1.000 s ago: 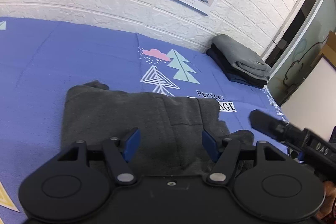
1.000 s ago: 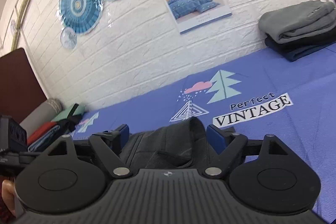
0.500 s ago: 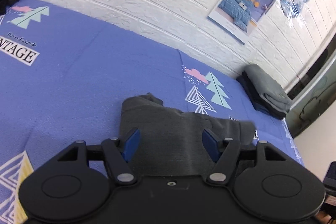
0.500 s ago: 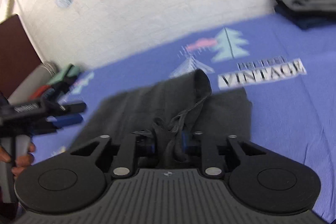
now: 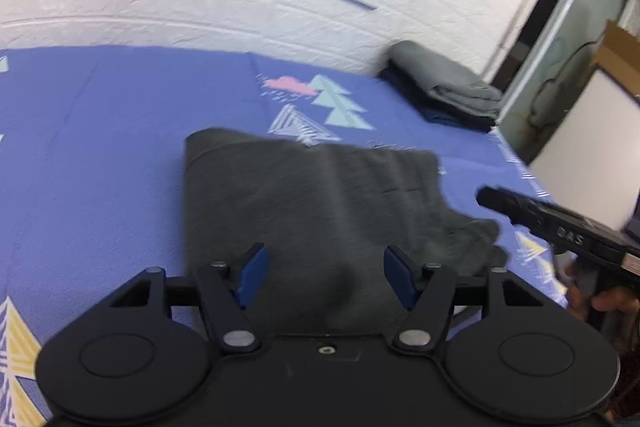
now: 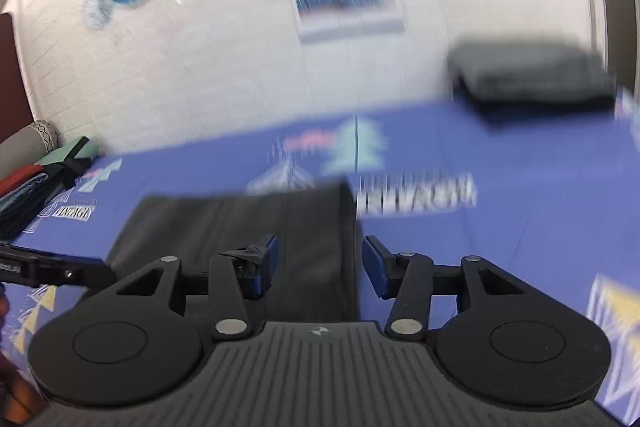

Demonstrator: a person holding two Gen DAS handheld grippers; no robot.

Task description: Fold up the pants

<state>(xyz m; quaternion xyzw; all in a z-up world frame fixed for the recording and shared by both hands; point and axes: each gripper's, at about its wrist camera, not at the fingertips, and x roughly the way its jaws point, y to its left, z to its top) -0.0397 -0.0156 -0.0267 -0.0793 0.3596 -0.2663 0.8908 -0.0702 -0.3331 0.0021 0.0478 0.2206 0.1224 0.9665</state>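
Both grippers now hang released over the pants [image 5: 320, 195]: our right gripper [image 6: 318, 263] is opening off the waist cord it pinched; left gripper [image 5: 324, 277] closing slightly, empty. Fold looks finished.

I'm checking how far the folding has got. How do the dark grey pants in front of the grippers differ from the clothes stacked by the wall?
The dark grey pants lie alone, spread low and wide in mid-bed; the stack by the wall holds several garments piled at the far corner. The pants have a rumpled corner sticking out; the stack looks compact. The pants are one shade; the stack has lighter grey over darker pieces. Both rest on the blue bedsheet.
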